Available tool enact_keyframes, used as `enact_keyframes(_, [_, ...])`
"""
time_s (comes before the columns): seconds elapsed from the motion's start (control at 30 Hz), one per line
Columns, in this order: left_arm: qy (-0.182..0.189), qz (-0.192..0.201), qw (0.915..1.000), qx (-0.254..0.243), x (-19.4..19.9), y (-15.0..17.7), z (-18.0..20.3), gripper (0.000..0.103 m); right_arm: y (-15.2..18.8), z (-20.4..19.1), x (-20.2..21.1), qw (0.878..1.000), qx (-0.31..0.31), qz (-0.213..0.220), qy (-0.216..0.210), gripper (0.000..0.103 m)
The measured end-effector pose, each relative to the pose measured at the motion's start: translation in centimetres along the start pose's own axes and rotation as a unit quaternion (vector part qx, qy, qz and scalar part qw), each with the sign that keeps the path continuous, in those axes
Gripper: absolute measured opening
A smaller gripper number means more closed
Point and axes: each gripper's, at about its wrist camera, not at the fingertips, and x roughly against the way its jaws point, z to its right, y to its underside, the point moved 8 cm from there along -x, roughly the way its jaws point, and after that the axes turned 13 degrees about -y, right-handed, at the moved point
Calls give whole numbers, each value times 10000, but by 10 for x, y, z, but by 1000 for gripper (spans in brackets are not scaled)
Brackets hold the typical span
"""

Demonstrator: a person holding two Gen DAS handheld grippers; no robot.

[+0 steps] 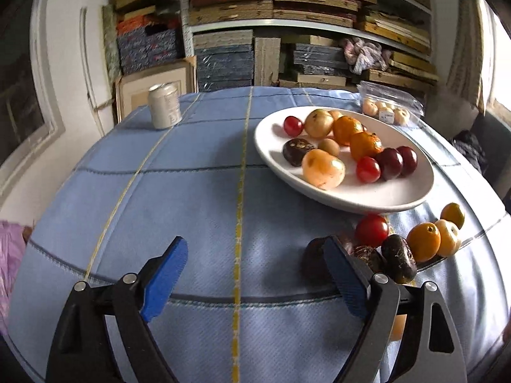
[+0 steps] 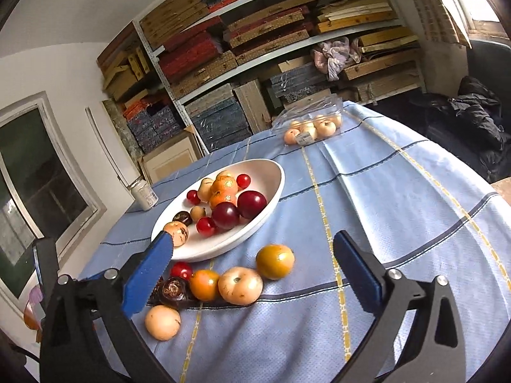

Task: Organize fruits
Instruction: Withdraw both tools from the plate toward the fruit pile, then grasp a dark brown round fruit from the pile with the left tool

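Approx. half done: many fruits are already gathered in white bowl (image 2: 271, 185); loose fruits (image 2: 239, 285) are left on tablecloth (image 2: 399, 210) beside it. Left gripper (image 1: 255, 271) & right gripper (image 2: 252, 265) are spread wide, nothing gripped.

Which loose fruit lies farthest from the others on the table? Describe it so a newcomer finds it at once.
Start at the white oval bowl on the blue checked tablecloth. In front of it lies a row of loose fruit; nearer the camera than that row, alone, sits the pale peach-coloured round fruit. Unlike the pale stalk-dimpled fruit in the row, it touches nothing.
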Motion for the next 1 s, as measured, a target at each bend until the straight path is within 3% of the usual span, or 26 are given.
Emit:
enact_keyframes(0.17, [-195, 186, 9993, -247, -3, -7, 9, 92, 1, -1, -1, 10000, -29, -32, -41, 98])
enact_keyframes(0.43, [186, 366, 9989, -207, 6, -12, 19, 93, 5, -6, -7, 9999, 26, -146, -59, 98])
enact_keyframes(0.63, [213, 125, 9983, -524, -3, -4, 33, 93, 5, -6, -8, 9998, 6, -178, -59, 98])
enact_keyframes(0.77, [270, -407, 9985, -239, -24, 4, 21, 97, 6, -6, -8, 9998, -4, -179, -59, 98])
enact_keyframes(0.87, [-14, -522, 9985, -180, -31, 8, 4, 97, 5, -6, -8, 9998, -1, -176, -63, 98])
enact_keyframes(1.0, [-42, -444, 9990, 29, -30, 6, -13, 96, 6, -7, -8, 9998, -2, -177, -89, 98])
